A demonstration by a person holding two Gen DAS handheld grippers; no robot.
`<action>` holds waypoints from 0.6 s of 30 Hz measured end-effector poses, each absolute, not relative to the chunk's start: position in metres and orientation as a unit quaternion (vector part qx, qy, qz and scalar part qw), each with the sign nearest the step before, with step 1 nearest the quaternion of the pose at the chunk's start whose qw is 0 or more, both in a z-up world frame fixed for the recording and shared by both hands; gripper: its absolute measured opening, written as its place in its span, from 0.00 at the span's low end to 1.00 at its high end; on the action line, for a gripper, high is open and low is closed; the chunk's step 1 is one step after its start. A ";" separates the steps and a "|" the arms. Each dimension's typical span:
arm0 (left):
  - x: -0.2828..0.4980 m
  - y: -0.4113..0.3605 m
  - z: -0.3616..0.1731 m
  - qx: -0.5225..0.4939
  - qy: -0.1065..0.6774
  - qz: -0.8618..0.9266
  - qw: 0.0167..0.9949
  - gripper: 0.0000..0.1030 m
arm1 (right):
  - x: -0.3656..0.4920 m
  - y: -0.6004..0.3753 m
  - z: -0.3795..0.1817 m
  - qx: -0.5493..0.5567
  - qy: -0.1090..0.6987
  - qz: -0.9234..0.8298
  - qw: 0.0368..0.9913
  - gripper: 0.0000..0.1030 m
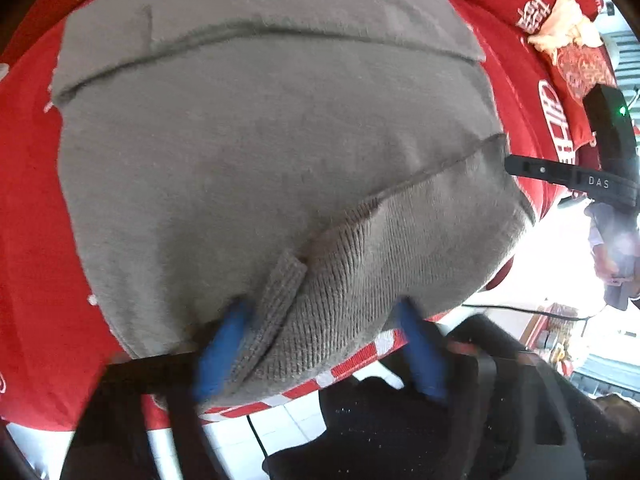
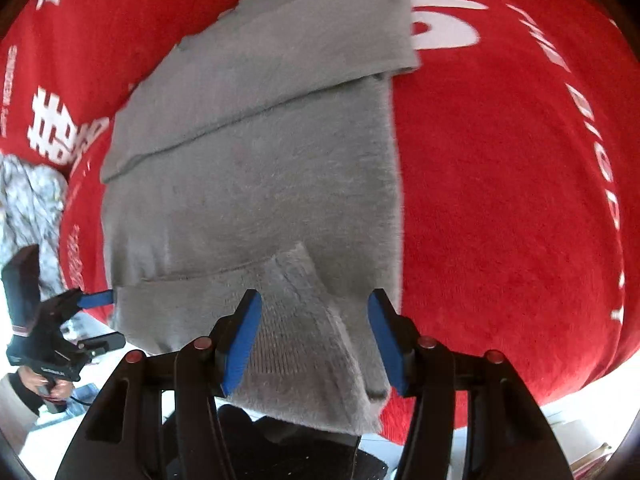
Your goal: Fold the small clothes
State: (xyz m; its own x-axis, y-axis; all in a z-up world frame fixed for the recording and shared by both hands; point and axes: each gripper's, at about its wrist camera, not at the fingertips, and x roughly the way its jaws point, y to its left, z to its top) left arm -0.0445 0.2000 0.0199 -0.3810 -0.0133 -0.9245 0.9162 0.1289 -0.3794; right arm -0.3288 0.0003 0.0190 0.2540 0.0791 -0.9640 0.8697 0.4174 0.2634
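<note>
One grey sweater [image 2: 248,184] on red blanket [image 2: 500,200]; two grippers, left gripper [image 1: 320,352], right gripper [image 2: 314,340], jaws apart, gripping nothing.

A grey knitted garment [image 1: 260,152] lies folded on a red cloth [image 1: 28,240] beyond the left gripper [image 1: 320,352], whose blue fingers [image 1: 220,356] stand apart, its ribbed hem between them, the right gripper [image 1: 560,176] far right.
</note>
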 end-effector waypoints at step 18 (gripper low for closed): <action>0.020 0.168 0.131 0.278 0.534 -0.575 0.554 0.17 | -0.271 -0.043 0.135 0.324 0.469 -0.339 0.748 0.07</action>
